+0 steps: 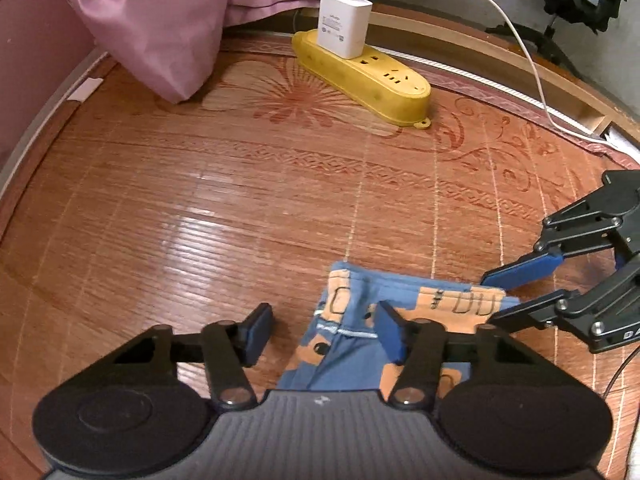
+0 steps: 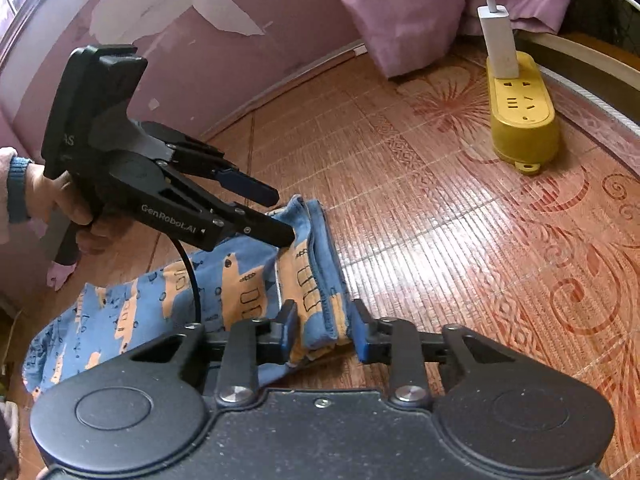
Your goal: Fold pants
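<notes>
Pants (image 2: 240, 300), small, blue with an orange print, lay on the bamboo mat (image 2: 440, 220) in the lower left of the right wrist view, waistband end toward centre frame, legs trailing to the lower left edge. In the left wrist view we saw only the waistband end, lower centre.

We held the left gripper (image 2: 276, 216) at the far waistband corner, fingers apart; the lower finger looked to touch the cloth, the upper blue-padded one (image 2: 244, 186) sat clear above it. From its own camera the left gripper (image 1: 320, 332) showed the same wide gap, nothing clamped. The right gripper (image 2: 323, 330) had fingers apart too, straddling the near waistband corner, cloth between them but no pinch yet.

We judged this the grasp step ahead of a fold: both grippers lined up on the waistband, neither closed. Whether a lengthwise fold was already made we could not tell. The next move called for closing both on the corners together, catching all layers, then lifting evenly so the band stayed straight.

A yellow power strip (image 2: 520, 120) with a white charger (image 2: 498, 42) sat upper right, pink cloth (image 2: 400, 12) at top, both well apart from the pants. A hand (image 2: 60, 204) held the left handle at the left edge.
</notes>
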Demonstrator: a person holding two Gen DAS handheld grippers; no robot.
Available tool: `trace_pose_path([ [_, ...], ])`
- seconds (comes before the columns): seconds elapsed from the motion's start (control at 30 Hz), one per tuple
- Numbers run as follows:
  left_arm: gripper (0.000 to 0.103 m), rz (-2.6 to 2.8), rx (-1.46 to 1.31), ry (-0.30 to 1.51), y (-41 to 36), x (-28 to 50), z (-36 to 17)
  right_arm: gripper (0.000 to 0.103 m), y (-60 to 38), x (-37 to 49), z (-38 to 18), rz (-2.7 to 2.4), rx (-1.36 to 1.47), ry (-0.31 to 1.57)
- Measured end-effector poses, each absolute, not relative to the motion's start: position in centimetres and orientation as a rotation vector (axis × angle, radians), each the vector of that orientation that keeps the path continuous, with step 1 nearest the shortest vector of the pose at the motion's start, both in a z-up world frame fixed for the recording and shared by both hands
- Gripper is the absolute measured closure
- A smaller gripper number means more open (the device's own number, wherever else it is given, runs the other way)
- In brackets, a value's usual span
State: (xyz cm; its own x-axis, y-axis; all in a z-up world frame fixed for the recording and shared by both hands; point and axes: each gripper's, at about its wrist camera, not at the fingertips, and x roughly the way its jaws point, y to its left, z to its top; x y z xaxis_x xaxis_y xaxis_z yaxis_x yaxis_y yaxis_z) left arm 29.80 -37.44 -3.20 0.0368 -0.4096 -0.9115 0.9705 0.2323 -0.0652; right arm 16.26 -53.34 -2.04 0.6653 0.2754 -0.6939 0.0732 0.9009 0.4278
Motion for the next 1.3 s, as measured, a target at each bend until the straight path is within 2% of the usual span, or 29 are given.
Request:
trace_pose_path([
  [0.03, 0.059, -1.217, 0.705, 1.022, -37.6, 29.8, -3.3, 0.078, -53.4, 16.3, -2.1, 0.112, 0.448, 0.842],
  [0.1, 0.069, -1.23, 0.689, 1.037, -37.9, 29.7, -3.3, 0.083, -53.5, 16.3, -2.2, 0.11, 0.465, 0.846],
  [0.2, 0.069, -1.207, 0.698, 1.009, -38.2, 29.1, -3.5, 0.088, -53.5, 16.3, -2.4, 0.122, 0.492, 0.853],
  [0.27, 0.059, -1.171, 0.684, 1.007, -38.3, 29.1, -3.5, 0.09, -53.6, 16.4, -2.6, 0.129, 0.514, 0.853],
  [0.3, 0.045, -1.135, 0.681, 1.003, -38.2, 29.1, -3.5, 0.091, -53.7, 16.4, -2.6, 0.129, 0.526, 0.851],
  [0.33, 0.036, -1.096, 0.679, 1.004, -38.1, 29.2, -3.6, 0.091, -53.9, 16.3, -2.7, 0.128, 0.551, 0.847],
  [0.47, 0.038, -1.0, 0.626, 1.023, -37.0, 29.4, -2.5, 0.093, -55.0, 16.1, -3.1, 0.127, 0.68, 0.819],
  [0.53, 0.032, -0.936, 0.558, 0.995, -35.6, 29.2, -1.2, 0.093, -55.6, 15.9, -3.3, 0.123, 0.731, 0.804],
  [0.63, 0.023, -0.885, 0.37, 0.991, -31.8, 28.5, -0.1, 0.094, -55.8, 15.5, -3.3, 0.11, 0.777, 0.773],
  [0.83, 0.022, -0.868, -0.006, 1.049, -22.5, 26.3, -0.5, 0.094, -54.8, 14.5, -2.4, 0.087, 0.784, 0.696],
  [0.97, 0.018, -0.864, -0.26, 1.075, -16.9, 25.7, -1.9, 0.094, -52.9, 14.5, -1.0, 0.062, 0.758, 0.659],
  [1.3, 0.016, -1.003, -0.605, 1.103, -10.2, 27.2, -3.1, 0.095, -40.9, 14.8, 4.2, 0.164, 0.303, 0.629],
])
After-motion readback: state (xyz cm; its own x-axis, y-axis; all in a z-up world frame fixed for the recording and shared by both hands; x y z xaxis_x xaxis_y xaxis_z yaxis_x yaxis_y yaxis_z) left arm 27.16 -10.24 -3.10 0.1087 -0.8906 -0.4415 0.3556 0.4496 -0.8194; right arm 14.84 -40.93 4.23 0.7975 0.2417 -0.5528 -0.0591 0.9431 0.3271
